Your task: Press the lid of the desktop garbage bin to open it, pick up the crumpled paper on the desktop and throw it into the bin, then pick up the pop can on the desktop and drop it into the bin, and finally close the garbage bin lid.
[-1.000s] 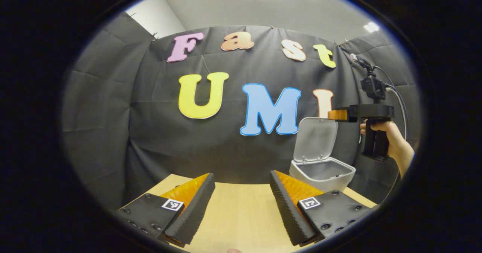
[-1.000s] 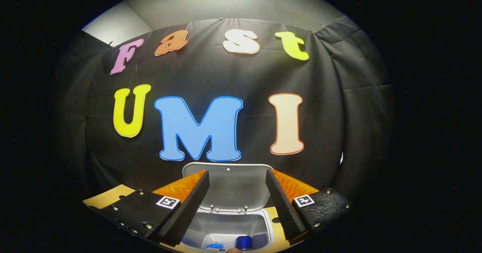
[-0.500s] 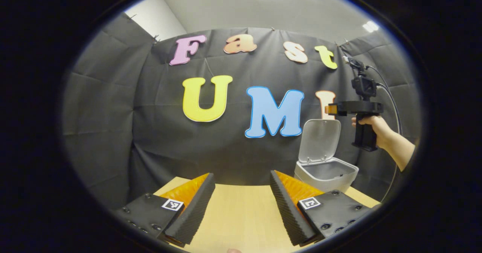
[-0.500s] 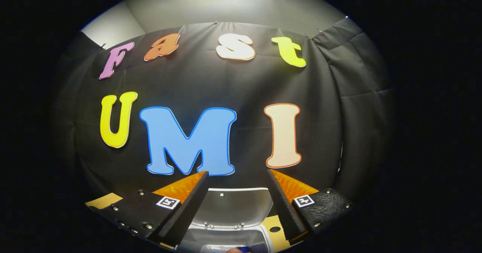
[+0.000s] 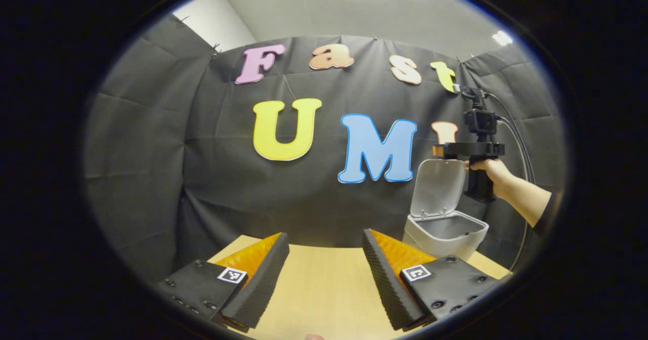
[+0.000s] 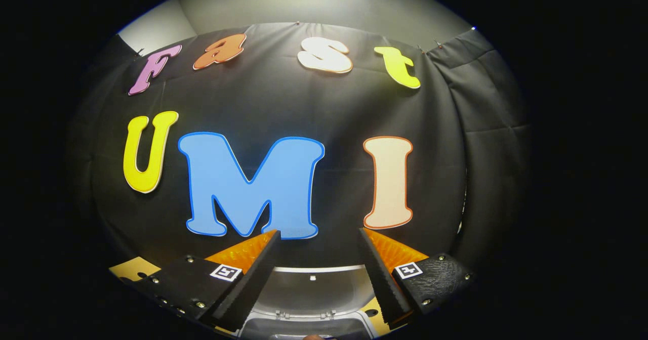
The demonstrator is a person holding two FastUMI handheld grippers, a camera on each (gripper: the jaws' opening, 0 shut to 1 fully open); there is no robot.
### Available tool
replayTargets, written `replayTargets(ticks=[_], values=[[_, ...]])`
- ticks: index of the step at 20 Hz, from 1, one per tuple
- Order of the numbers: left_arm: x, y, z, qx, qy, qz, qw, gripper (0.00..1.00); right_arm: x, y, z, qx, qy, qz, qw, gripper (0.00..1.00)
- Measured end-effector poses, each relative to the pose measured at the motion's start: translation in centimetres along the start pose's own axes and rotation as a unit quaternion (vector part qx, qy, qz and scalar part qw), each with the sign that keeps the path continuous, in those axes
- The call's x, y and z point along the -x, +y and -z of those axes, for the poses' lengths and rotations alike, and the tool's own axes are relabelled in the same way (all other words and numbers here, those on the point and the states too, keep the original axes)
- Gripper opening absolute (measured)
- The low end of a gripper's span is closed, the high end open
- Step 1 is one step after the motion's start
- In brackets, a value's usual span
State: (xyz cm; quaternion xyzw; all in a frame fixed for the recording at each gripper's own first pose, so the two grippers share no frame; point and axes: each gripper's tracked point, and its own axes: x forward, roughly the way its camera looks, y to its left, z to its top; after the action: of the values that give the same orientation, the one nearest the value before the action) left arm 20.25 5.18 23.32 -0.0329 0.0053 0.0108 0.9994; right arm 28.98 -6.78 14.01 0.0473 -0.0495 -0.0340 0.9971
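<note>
One pale plastic garbage bin [image 5: 445, 234], rounded and smooth, is seen on the light wooden table [image 5: 324, 279], its single lid [image 5: 438, 185] hinged upright. The left gripper [image 5: 324, 274], with ridged pads, is held wide apart and empty, left of the bin. The right gripper [image 6: 316, 274], also spread and empty, is held above the lid [image 6: 314, 289]; a hand [image 5: 493, 173] is seen gripping it.
</note>
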Motion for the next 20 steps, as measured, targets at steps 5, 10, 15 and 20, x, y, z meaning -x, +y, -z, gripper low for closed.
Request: replayTargets(ticks=[5, 10, 15, 20], values=[[-0.8, 1.8, 0.8, 0.005, 0.009, 0.009, 1.0, 0.96, -0.8, 0.3, 0.7, -0.011, 0.012, 0.006, 1.0, 0.95], [-3.6, 3.7, 2.1, 0.019, 0.016, 0.042, 0.999, 0.96, -1.0, 0.2, 1.0, -0.019, 0.022, 0.004, 1.0, 0.94], [-5.0, 5.1, 2.9, 0.016, 0.02, 0.027, 0.999, 0.96, -0.4, 0.3, 1.4, -0.032, 0.036, -0.012, 0.999, 0.95], [-4.3, 5.0, 1.7, -0.013, 0.011, 0.025, 1.0, 0.96, 0.8, 0.3, 1.8, -0.032, 0.06, -0.023, 0.997, 0.95]])
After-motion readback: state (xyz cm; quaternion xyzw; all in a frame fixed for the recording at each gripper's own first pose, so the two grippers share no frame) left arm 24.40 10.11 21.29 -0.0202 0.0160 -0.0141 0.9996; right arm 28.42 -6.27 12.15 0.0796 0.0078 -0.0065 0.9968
